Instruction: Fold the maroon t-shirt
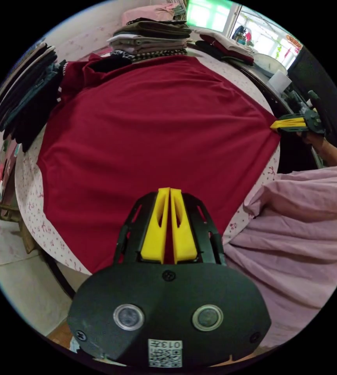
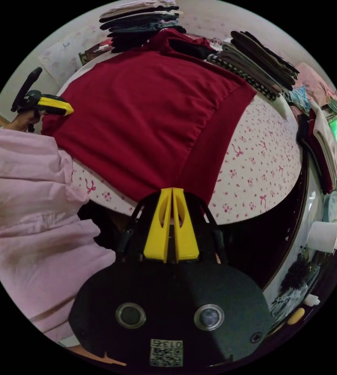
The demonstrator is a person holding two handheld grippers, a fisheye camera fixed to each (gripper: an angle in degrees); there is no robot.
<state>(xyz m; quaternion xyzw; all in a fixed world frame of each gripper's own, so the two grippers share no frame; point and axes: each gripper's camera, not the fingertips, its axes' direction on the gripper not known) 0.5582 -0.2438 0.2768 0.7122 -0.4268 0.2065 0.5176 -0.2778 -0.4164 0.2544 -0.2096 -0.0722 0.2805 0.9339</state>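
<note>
The maroon t-shirt [image 1: 153,133] lies spread flat on a round table with a floral cloth [image 1: 29,199]. My left gripper [image 1: 170,191] has its yellow jaws shut on the shirt's hem at one bottom corner. My right gripper [image 2: 172,191] is shut on the opposite bottom corner of the maroon t-shirt [image 2: 145,113], pulled just past the table's edge. In the left gripper view the right gripper [image 1: 274,125] pinches the far corner. The left gripper [image 2: 70,111] appears in the right gripper view at the shirt's other corner. The hem is stretched between them.
Stacks of folded clothes [image 1: 149,39] ring the far side of the table, with dark ones [image 1: 24,101] hanging over one edge. A person in a pink garment [image 1: 305,234] stands at the near edge. A shelf with a paper roll [image 2: 323,236] sits beside the table.
</note>
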